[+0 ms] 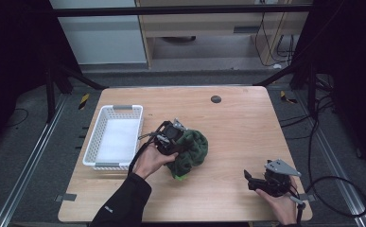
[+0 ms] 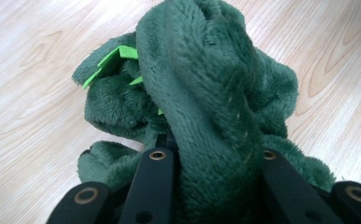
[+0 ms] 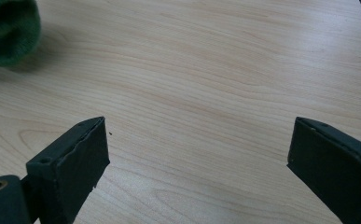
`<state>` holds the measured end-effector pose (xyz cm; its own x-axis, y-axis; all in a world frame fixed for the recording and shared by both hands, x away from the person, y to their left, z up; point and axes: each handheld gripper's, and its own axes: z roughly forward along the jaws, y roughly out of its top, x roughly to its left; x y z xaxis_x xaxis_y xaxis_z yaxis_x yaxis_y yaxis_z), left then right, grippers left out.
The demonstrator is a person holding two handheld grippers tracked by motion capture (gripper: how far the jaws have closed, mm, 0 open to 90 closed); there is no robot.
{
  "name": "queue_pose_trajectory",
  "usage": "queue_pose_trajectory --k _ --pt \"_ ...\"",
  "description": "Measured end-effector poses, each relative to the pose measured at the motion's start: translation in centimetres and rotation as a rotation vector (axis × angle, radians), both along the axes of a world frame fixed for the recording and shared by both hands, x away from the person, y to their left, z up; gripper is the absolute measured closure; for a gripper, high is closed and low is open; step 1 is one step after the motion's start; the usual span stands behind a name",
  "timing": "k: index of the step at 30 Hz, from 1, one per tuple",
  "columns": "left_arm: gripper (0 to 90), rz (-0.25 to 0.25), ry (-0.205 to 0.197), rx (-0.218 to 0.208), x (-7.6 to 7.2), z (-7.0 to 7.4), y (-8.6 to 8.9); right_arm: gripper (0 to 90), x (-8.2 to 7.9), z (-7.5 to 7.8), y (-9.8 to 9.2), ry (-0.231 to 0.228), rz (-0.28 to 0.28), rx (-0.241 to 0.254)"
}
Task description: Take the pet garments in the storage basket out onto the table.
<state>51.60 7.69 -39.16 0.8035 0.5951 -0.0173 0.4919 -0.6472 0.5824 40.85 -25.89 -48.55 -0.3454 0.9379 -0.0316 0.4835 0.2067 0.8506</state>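
While the left gripper (image 1: 177, 142) pinches the green plush toy (image 1: 192, 149) mid-frame, the right gripper (image 1: 252, 181) waits spread wide lower right, white basket (image 1: 91, 142) unfilled.

The left gripper (image 1: 177, 140) grips a dark green plush toy (image 1: 191, 150) just beside a white plastic basket (image 1: 106, 163); the right gripper (image 1: 251, 180) hovers apart.

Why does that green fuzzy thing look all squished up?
The green plush toy lies crumpled in a heap on the table, because the left gripper is pinching a fold of it. Nothing looks spilled or broken.
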Motion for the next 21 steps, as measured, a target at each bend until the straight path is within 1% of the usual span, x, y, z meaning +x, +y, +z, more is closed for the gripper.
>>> queue_pose_trajectory --k 3,8,14,17,21 --pt "77.0 -0.008 0.008 0.002 0.1 -0.6 -0.6 5.2 0.0 0.0 0.0 0.000 0.003 0.000" --pt "76.5 -0.015 0.015 0.017 0.4 -1.7 -1.3 5.1 0.0 0.0 0.0 0.001 0.003 0.000" --pt "74.5 -0.020 0.029 0.008 0.6 -2.6 -1.8 5.1 0.0 -0.1 0.0 0.002 0.005 -0.001" --pt "72.4 -0.021 0.034 0.019 0.6 -3.0 -1.9 5.1 0.0 -0.1 0.0 0.002 0.006 -0.003" --pt "66.1 -0.021 0.037 0.024 0.7 -3.6 -2.0 5.0 0.0 -0.1 0.1 0.009 0.007 0.000"
